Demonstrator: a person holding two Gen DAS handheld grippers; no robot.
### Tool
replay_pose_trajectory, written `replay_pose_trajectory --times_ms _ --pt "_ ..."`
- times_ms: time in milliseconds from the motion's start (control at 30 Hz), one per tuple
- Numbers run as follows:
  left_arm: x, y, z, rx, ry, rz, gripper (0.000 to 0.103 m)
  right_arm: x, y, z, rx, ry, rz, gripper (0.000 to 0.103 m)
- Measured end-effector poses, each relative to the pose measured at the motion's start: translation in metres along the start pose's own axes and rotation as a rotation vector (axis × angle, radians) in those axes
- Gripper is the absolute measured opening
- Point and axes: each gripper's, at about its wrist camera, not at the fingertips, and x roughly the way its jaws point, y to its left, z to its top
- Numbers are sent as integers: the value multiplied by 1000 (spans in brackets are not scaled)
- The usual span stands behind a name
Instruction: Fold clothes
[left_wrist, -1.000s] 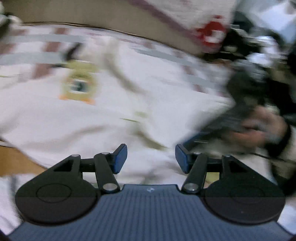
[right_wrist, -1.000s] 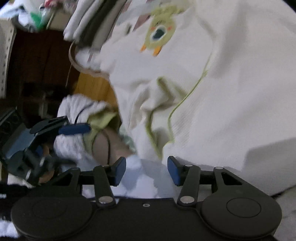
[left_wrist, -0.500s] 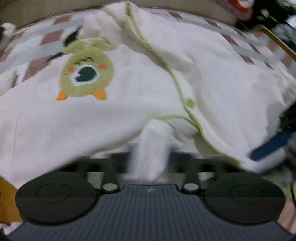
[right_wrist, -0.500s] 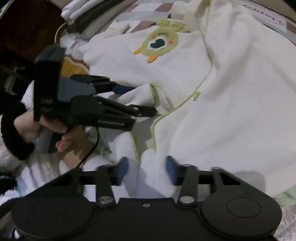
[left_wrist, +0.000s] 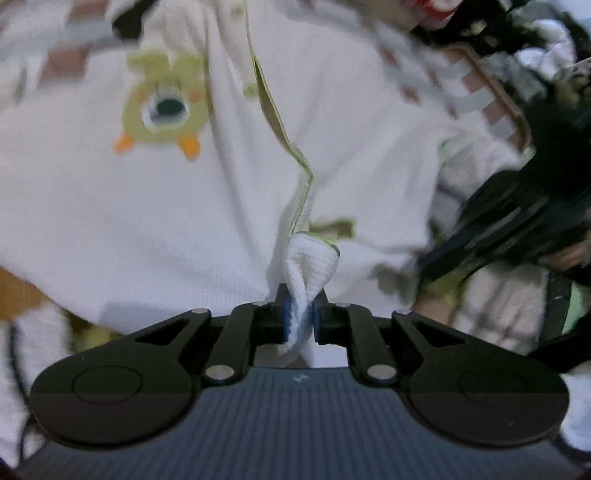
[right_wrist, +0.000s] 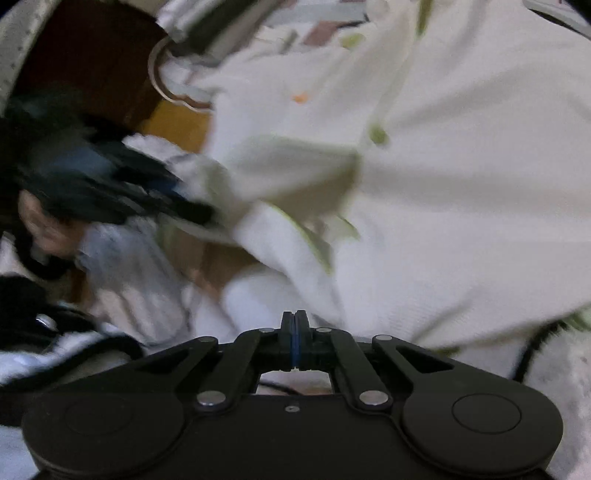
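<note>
A cream baby garment (left_wrist: 155, 206) with green piping and a green monster patch (left_wrist: 162, 110) lies spread on a checked cloth. My left gripper (left_wrist: 300, 314) is shut on a bunched white fold of the garment's near edge (left_wrist: 310, 262). In the right wrist view my right gripper (right_wrist: 295, 332) has its pads pressed together with no cloth visible between them, just below the garment's near hem (right_wrist: 424, 229). The left gripper shows blurred at the left of that view (right_wrist: 110, 184). The right gripper shows blurred at the right of the left wrist view (left_wrist: 517, 218).
A checked pink-and-grey cloth (left_wrist: 476, 92) covers the surface under the garment. A wooden edge (right_wrist: 173, 122) and dark furniture (right_wrist: 85, 55) lie at the left of the right wrist view. Folded clothes (right_wrist: 199, 26) are stacked at the far left.
Both grippers were open a second ago and moved in to the garment's near edge. The left has closed on a fold of cloth; the right has closed too.
</note>
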Motion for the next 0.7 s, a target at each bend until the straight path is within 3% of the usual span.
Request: replay_pose_trajectory --times_ms 100,167,200,233,300,367,400,500,600,700 --pt "27 -2 7 -11 59 26 20 -18 -1 21 9 -113 -10 8" --pt "26 0 17 -85 83 21 47 -36 -6 38 19 -194 -63 13" --pt "19 1 23 -116 67 -5 51 -46 -10 46 35 -234 -97 34" --pt "8 1 27 -120 36 -34 52 -56 -16 54 58 -273 -133 49" --pt "-17 -2 35 -92 -39 -50 54 -78 -28 67 85 -365 -190 50" --pt "-42 -4 42 -56 -126 -49 65 -93 -42 80 124 -426 -217 50" --pt "-51 -3 47 -42 -182 -39 66 -99 -50 87 144 -456 -216 50" --pt "-71 14 72 -34 -414 53 68 -106 -79 108 206 -583 -193 55" --pt "-61 45 114 -94 -530 122 68 -95 -106 134 268 -718 -186 57" --pt "-47 74 156 -155 -620 167 68 -74 -122 165 354 -674 -176 58"
